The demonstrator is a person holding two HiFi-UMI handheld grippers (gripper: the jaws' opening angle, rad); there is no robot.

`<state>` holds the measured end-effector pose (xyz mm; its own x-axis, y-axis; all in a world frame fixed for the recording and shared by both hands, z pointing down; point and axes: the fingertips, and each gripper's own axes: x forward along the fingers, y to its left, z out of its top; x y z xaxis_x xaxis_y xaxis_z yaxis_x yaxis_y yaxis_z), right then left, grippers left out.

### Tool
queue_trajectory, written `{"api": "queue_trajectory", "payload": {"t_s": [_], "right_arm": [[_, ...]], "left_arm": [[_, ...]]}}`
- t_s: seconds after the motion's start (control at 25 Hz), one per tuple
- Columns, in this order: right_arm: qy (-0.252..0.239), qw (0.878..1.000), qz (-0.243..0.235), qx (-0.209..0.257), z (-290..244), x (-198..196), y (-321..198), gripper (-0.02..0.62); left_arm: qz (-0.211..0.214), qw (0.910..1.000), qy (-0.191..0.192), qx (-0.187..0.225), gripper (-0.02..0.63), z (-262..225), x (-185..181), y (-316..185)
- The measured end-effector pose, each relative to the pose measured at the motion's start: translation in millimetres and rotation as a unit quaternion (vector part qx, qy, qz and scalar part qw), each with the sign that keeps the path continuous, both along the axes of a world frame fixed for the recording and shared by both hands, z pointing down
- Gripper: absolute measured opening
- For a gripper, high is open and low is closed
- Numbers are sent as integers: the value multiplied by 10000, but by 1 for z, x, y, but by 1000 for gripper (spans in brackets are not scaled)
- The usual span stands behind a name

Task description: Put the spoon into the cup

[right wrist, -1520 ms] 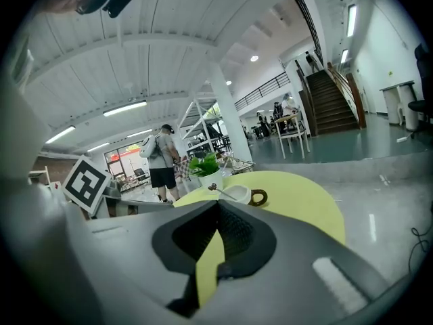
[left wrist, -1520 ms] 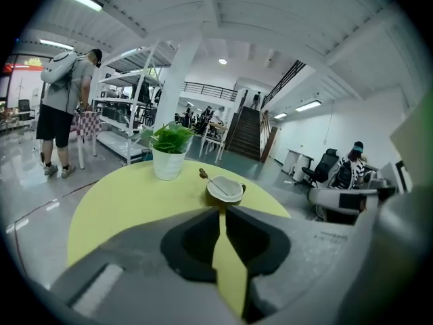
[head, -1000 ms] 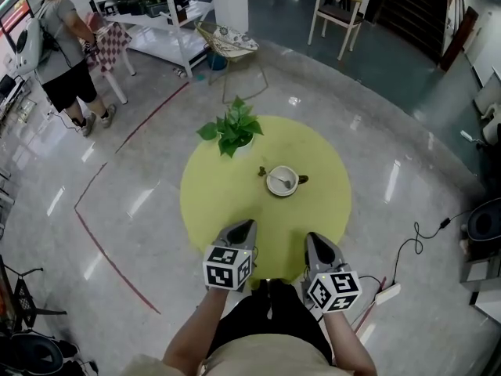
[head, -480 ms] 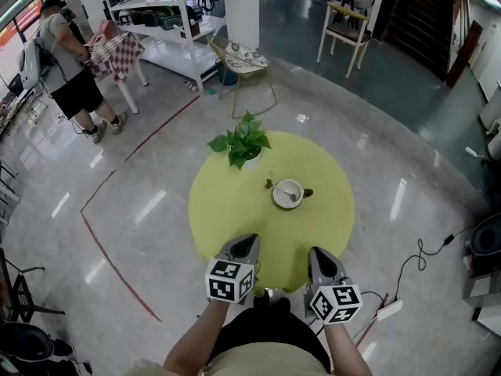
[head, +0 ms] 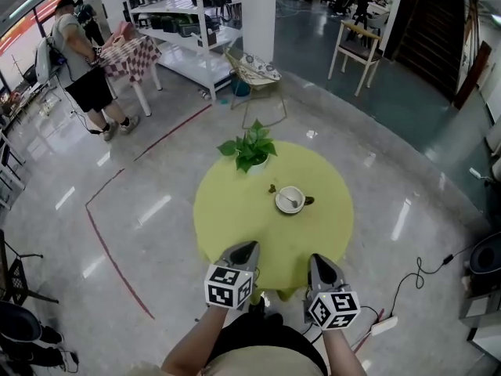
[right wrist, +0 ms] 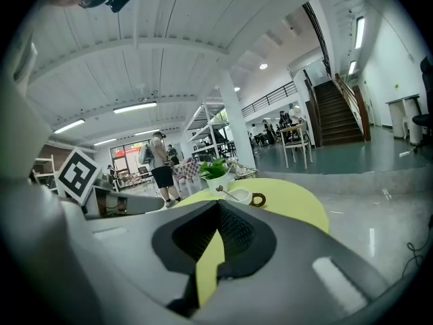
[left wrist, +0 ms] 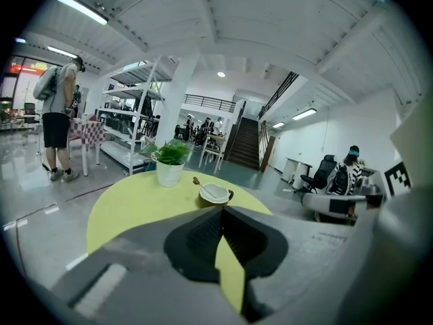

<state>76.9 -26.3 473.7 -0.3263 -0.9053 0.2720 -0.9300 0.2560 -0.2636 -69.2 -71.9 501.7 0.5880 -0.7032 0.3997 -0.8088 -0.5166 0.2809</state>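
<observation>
Closed tip to tip, the left gripper [head: 244, 248] holds nothing: in the left gripper view its dark ribbed pads [left wrist: 203, 230] meet at the front, and only the table's yellow-green shows through the gap behind them. So too the right gripper [head: 318, 262], whose jaws are pressed together and empty in the right gripper view. Both are held side by side, a little apart, over the near edge of the round yellow-green table [head: 235, 222], each with its marker cube toward the person. The white cup [head: 290, 200] stands well beyond them, past the middle of the table, its brown handle turned to the right in the head view. The spoon [left wrist: 201, 185] already rests in the cup, its handle leaning out over the rim on the side toward the potted plant [head: 250, 151]. That plant, in a white pot, stands near the table's far edge, just beyond and left of the cup. Neither gripper touches the cup, the spoon or the plant. On the glossy floor a red line [head: 109, 249] runs to the left, and a cable with a power strip [head: 383, 326] lies to the right. Far off at the upper left a person [head: 82, 69] stands beside a small table with a checked cloth [head: 129, 56], near white shelving.
</observation>
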Motion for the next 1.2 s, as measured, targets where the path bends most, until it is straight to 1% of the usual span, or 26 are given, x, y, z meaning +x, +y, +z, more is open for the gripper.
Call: {"api": "queue_trajectory", "payload": {"t_s": [0.36,0.72,0.92,1.2], "right_arm": [[11,9995,-310,77,-10,-5,31,-3],[21,9990,-445,101,-12,-8,58,-3],[4,9984,-548,127,-13,-12,71,-2],[10,9984,-546,135,-15,-5,91,-3]], "left_arm": [[-199,9998,5,51,2,-9,-1,37],[-352,9993,-28,91,2,-13,-10,66],[-440,9990,32,85,2,-11,-12,80],[-471,9988,54,89,2,-12,-5,102]]}}
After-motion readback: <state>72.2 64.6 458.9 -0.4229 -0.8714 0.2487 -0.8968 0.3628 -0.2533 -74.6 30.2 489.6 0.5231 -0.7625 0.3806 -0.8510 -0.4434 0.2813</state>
